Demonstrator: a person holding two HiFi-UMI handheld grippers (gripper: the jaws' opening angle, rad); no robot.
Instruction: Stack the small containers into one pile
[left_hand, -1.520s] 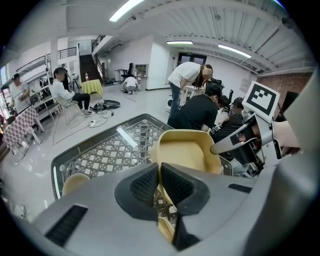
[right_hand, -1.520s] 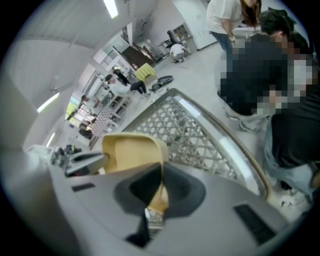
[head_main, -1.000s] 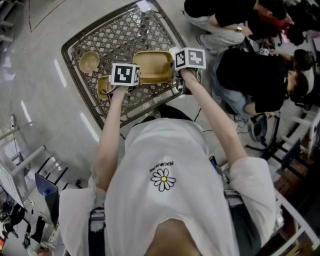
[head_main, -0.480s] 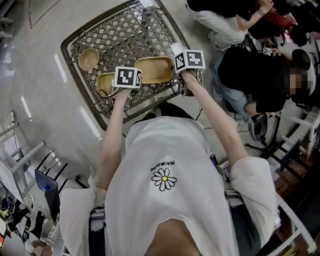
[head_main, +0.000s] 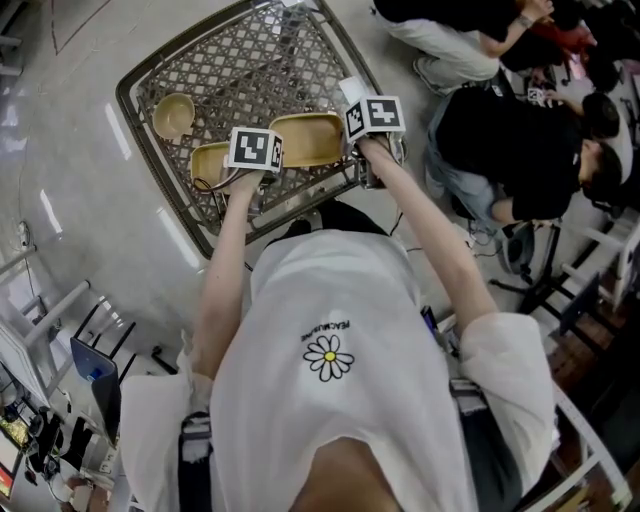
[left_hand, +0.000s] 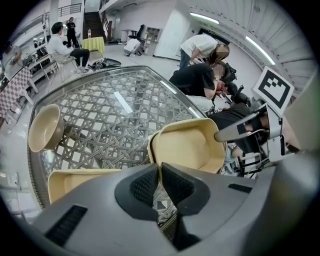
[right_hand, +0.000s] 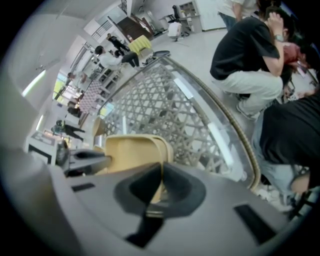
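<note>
Big container (left_hand: 192, 145) is pinched by its rim at both ends. The fingers (left_hand: 145, 185) of my left gripper (left_hand: 160, 182) are closed on one thin edge, and my right gripper (right_hand: 161, 182) is clamped tight on the opposite edge. I cannot tell whether its base is clear of the lattice worktop (head_main: 260, 60). Just beside the big container, under my left gripper, lies a low container (head_main: 208, 162). Beyond that, well apart from the big container, stands a round bowl (head_main: 172, 116). I judge this to be the carry step, with nothing stacked yet. Next I need to bring the big container level and square to the low container, moving both hands together so the rim doesn't twist out.
</note>
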